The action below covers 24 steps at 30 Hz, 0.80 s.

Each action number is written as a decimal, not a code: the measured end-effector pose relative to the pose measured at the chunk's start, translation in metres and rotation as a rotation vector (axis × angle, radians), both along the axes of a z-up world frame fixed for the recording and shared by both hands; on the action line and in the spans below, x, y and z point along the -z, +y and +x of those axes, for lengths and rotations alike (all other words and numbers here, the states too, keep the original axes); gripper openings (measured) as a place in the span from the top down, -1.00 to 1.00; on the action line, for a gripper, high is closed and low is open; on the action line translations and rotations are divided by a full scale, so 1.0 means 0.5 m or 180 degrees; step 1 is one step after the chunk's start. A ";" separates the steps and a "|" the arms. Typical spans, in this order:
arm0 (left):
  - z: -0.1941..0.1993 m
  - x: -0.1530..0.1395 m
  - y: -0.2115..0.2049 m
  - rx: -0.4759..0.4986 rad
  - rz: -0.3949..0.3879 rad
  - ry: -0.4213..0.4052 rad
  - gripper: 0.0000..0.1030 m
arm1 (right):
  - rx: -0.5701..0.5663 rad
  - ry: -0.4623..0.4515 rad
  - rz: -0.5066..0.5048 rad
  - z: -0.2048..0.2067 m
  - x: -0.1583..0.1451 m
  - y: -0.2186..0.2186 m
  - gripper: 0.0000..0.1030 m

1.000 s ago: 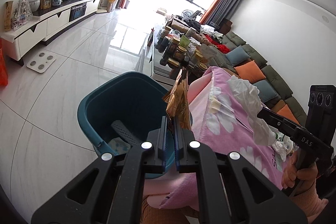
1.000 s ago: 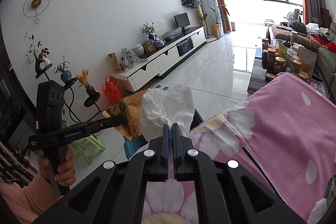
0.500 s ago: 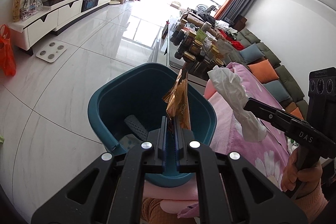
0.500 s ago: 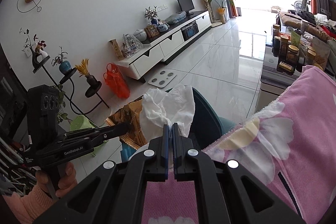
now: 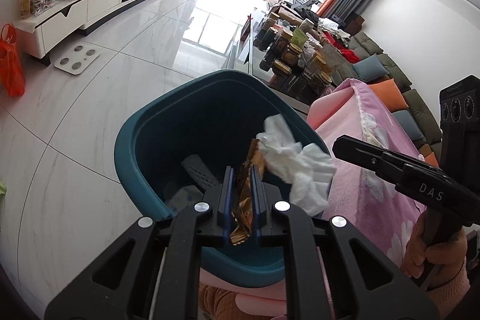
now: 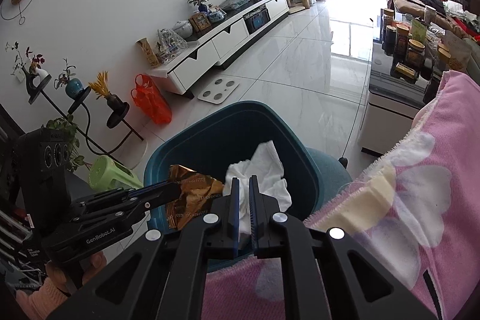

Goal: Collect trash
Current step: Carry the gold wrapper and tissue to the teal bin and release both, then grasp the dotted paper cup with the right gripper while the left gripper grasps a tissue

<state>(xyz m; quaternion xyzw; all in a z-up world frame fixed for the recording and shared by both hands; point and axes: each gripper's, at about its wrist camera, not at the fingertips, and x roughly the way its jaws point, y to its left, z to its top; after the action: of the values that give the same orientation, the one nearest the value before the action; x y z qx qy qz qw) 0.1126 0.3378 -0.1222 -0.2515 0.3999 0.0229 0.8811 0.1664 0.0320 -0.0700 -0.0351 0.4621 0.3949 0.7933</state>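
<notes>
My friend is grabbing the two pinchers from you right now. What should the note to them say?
Left gripper: over the teal bin. Its jaws have just been opening, and the gold wrapper sits loosely between them, not yet dropped.
Right gripper: also over the bin, its jaws barely apart and pinching the white tissue.
Done: both pieces of trash have been picked up and brought above the bin.
Left: let the wrapper fall in, open the right jaws so the tissue drops too, then look for more trash.
</notes>
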 end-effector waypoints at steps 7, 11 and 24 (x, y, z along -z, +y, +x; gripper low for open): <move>-0.001 0.004 -0.005 -0.0069 0.0002 -0.0020 0.50 | 0.0055 0.0016 0.0088 0.002 -0.002 -0.025 0.78; -0.018 -0.020 -0.022 -0.0009 0.0055 -0.0142 0.34 | 0.0054 -0.0061 0.0182 -0.018 -0.021 -0.060 0.70; -0.061 -0.136 -0.259 0.1015 0.0158 -0.0720 -0.12 | 0.0365 -0.0676 0.0596 -0.140 -0.142 -0.299 0.39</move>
<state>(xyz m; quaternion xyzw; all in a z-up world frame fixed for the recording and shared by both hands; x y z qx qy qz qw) 0.0822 0.2082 -0.0543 -0.1641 0.3324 -0.1356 0.9188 0.0966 -0.1175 0.0011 0.0239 0.3380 0.3844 0.8587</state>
